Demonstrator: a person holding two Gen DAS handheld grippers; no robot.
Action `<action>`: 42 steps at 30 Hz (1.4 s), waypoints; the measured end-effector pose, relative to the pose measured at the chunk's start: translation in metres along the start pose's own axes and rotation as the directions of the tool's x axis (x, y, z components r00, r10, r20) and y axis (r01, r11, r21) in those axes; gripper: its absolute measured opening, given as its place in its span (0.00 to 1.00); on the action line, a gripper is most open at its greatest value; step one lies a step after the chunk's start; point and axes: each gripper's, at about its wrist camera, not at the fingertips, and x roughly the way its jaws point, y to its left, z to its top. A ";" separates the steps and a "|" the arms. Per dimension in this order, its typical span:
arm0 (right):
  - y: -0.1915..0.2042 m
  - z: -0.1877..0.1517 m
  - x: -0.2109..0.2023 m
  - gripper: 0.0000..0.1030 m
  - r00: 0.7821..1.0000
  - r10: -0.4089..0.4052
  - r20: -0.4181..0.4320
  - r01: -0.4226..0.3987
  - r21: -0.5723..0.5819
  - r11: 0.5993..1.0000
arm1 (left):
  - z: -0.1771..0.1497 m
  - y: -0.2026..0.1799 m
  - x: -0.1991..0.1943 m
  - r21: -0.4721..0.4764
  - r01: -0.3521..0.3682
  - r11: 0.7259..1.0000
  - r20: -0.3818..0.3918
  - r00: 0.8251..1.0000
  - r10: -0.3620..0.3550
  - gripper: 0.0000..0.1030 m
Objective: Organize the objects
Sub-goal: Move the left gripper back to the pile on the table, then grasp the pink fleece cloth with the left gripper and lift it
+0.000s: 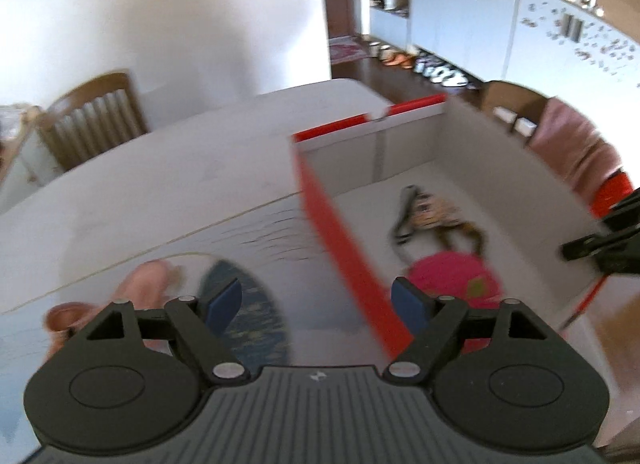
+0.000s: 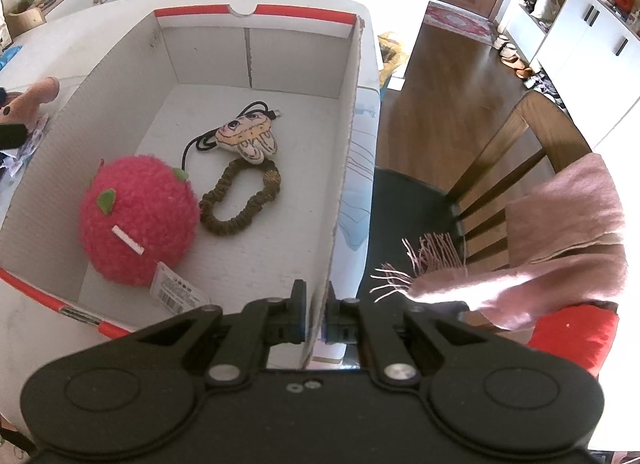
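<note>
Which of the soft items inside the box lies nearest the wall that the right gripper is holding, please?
The braided olive loop: it lies closest to the wall pinched by the right gripper. The pink plush ball sits further left, and the cartoon-face charm lies beyond the loop.

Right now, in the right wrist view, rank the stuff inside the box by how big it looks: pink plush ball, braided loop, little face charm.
1. Pink plush ball
2. Braided loop
3. Face charm, though it lies farther from the camera, so this is less sure.
</note>
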 end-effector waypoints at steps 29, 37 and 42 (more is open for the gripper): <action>0.005 0.003 0.003 0.06 0.999 -0.039 -0.024 0.039 0.005 0.999 | -0.023 0.122 0.080 -0.064 -0.249 0.966 -0.197 0.952 0.232 0.46; 0.004 0.003 0.003 0.06 0.999 -0.040 -0.022 0.040 0.008 0.999 | -0.017 0.145 0.050 -0.150 -0.174 0.973 -0.152 0.977 0.151 0.18; 0.004 0.003 0.003 0.06 0.999 -0.041 -0.019 0.041 0.008 0.999 | -0.013 0.173 0.021 -0.216 -0.158 0.964 -0.113 0.984 0.136 0.16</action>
